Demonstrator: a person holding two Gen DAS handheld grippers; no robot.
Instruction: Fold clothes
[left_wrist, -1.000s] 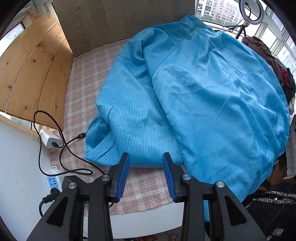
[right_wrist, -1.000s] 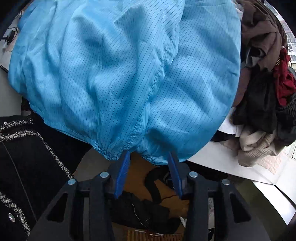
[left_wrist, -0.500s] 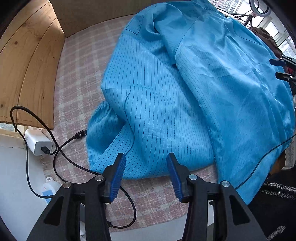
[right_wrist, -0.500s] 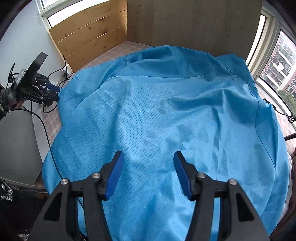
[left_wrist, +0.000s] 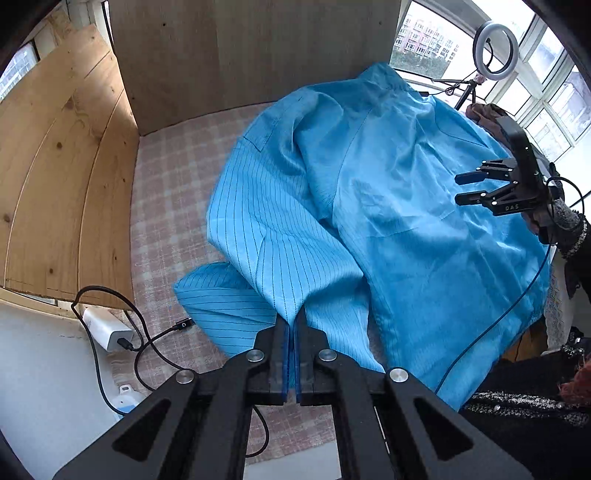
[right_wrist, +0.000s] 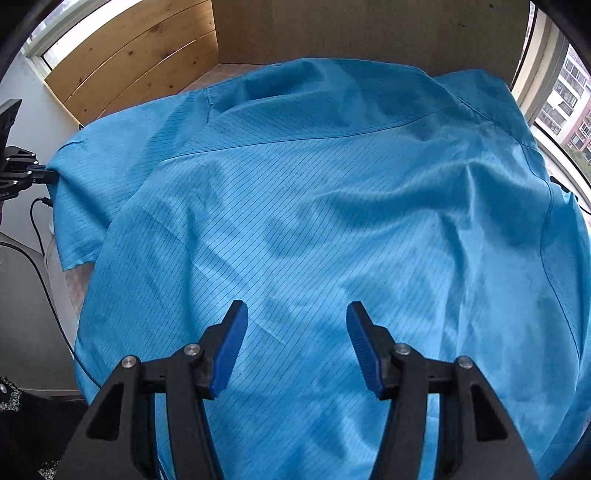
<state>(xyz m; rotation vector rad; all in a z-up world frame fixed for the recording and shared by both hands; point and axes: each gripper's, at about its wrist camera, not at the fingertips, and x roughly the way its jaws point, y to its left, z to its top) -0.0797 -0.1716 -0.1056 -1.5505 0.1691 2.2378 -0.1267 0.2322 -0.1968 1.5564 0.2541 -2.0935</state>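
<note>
A blue pinstriped garment (left_wrist: 369, 206) lies spread over the pink checked table cover (left_wrist: 170, 192); it fills the right wrist view (right_wrist: 314, 206). My left gripper (left_wrist: 290, 325) is shut on the garment's near left edge, lifting a fold of cloth. My right gripper (right_wrist: 295, 332) is open and empty, hovering above the middle of the garment. It also shows in the left wrist view (left_wrist: 466, 188) over the garment's right side. The left gripper shows at the far left of the right wrist view (right_wrist: 44, 176), pinching the cloth edge.
A white charger (left_wrist: 105, 328) with black cable (left_wrist: 147, 343) lies at the table's near left corner. Wooden boards (left_wrist: 62, 177) wall the left and back. A ring light (left_wrist: 494, 40) and a pile of dark clothes (left_wrist: 487, 114) stand at the far right by the windows.
My left gripper has closed on the garment's near edge and raised it. My right gripper has left the hanging hem and moved up over the middle of the garment, staying open.
</note>
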